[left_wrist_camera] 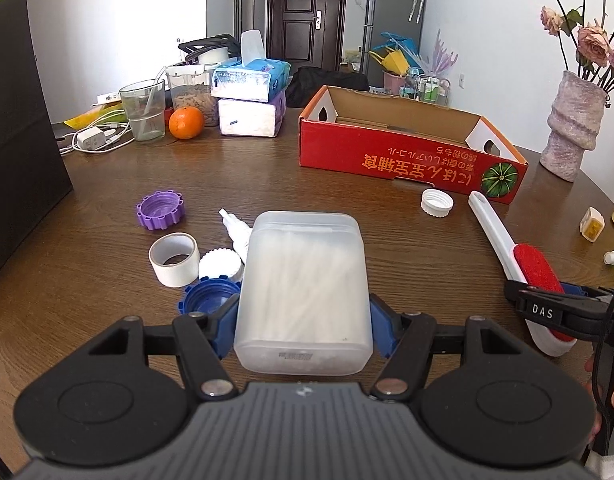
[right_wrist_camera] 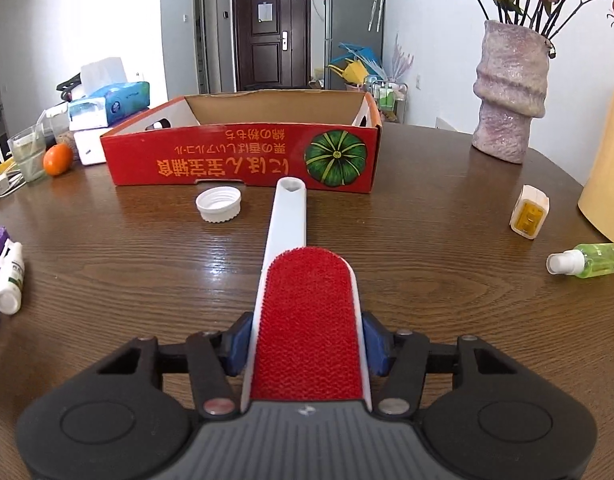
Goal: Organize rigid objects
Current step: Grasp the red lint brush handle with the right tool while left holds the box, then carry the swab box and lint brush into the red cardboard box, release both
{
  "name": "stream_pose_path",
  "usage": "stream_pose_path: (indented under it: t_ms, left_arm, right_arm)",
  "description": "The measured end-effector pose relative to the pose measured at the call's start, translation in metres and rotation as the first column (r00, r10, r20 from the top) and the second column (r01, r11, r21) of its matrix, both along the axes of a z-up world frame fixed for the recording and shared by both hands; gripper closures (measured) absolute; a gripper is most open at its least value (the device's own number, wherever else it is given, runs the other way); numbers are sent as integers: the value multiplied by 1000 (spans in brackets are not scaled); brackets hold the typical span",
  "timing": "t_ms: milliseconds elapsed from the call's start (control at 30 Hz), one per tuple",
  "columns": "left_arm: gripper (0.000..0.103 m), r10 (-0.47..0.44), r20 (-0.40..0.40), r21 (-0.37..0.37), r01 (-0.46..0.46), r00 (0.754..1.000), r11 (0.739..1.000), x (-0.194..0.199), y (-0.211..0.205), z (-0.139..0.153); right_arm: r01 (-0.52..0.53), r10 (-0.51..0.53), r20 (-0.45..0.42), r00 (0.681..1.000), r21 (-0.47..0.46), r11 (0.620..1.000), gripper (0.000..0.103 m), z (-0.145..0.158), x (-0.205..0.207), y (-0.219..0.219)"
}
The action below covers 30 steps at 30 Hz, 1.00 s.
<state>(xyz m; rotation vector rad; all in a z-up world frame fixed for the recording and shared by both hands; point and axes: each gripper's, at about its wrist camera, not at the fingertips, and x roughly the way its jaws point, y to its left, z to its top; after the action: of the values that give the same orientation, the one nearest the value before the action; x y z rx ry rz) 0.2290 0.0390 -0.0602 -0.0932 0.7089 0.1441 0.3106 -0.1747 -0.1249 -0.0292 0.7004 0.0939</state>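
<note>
My left gripper [left_wrist_camera: 303, 322] is shut on a translucent plastic box of cotton swabs [left_wrist_camera: 305, 276], its blue pads against both long sides, held just above the table. My right gripper [right_wrist_camera: 307, 342] is shut on the head of a lint brush [right_wrist_camera: 307, 320] with a red pad; its white handle [right_wrist_camera: 287, 216] points toward the red cardboard box [right_wrist_camera: 243, 160], whose top is open. The left wrist view shows the same brush [left_wrist_camera: 495, 232] lying at the right with the right gripper [left_wrist_camera: 547, 308] clamped over it, and the cardboard box [left_wrist_camera: 407, 156] beyond.
Left of the swab box lie a purple cap [left_wrist_camera: 160, 209], a tape roll [left_wrist_camera: 174, 258], a white cap [left_wrist_camera: 221, 265], a blue cap [left_wrist_camera: 207, 298] and a small white bottle [left_wrist_camera: 236, 230]. Another white cap [right_wrist_camera: 218, 203] sits before the cardboard box. A green spray bottle [right_wrist_camera: 587, 260], yellow case [right_wrist_camera: 529, 217] and vase [right_wrist_camera: 509, 92] stand right.
</note>
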Motion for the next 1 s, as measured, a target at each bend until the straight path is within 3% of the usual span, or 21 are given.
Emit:
stream_pose_path:
  t_ms: [500,1000]
  left_arm:
    - [38,7,47,-25,-6,999,1000,11,-3,20]
    - [38,11,171,-39,-4,985,999,50,-23,68]
  right_arm:
    - [-11,-7,155,988,116,993,48,26,-38,-3]
    - [-55,10,270,963,159,986,48,71,-20,8]
